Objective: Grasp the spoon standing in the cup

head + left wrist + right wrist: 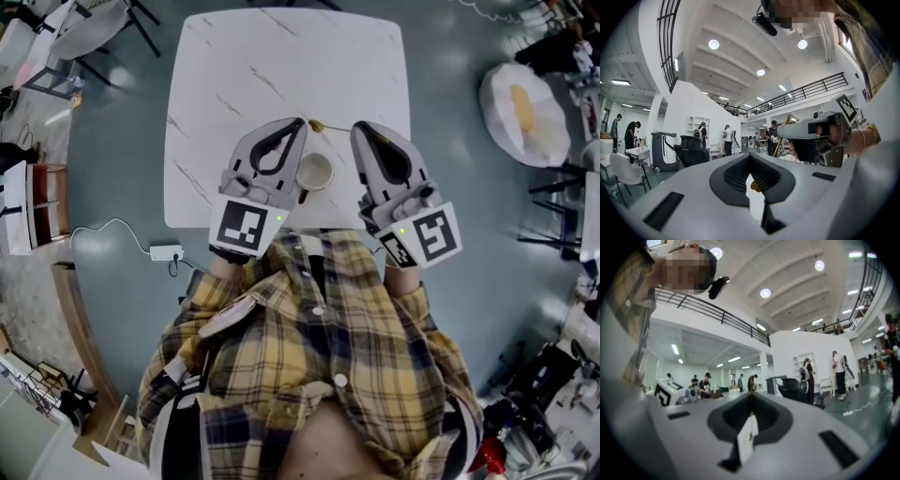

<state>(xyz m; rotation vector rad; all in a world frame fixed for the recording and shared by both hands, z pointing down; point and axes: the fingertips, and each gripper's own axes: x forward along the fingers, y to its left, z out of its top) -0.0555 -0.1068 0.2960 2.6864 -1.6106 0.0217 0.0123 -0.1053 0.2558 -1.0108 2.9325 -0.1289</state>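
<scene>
A thin gold spoon (330,127) hangs slanted over the white marble table (281,66), clear of the cream cup (314,171). My right gripper (357,127) is shut on the spoon's handle. In the left gripper view that handle (783,131) rises from the right gripper's tips (781,135). In the right gripper view it is a thin dark line (751,399) between the shut jaws (751,405). My left gripper (302,123) is level beside the cup, its jaws together. The spoon's gold bowl (754,186) shows through the gap under them; I cannot tell whether it touches.
The cup stands near the table's front edge, between the two grippers. On the floor, a white power strip (167,251) with its cable lies left of the person. Chairs (84,37) stand at the upper left and a white beanbag (525,112) at the right.
</scene>
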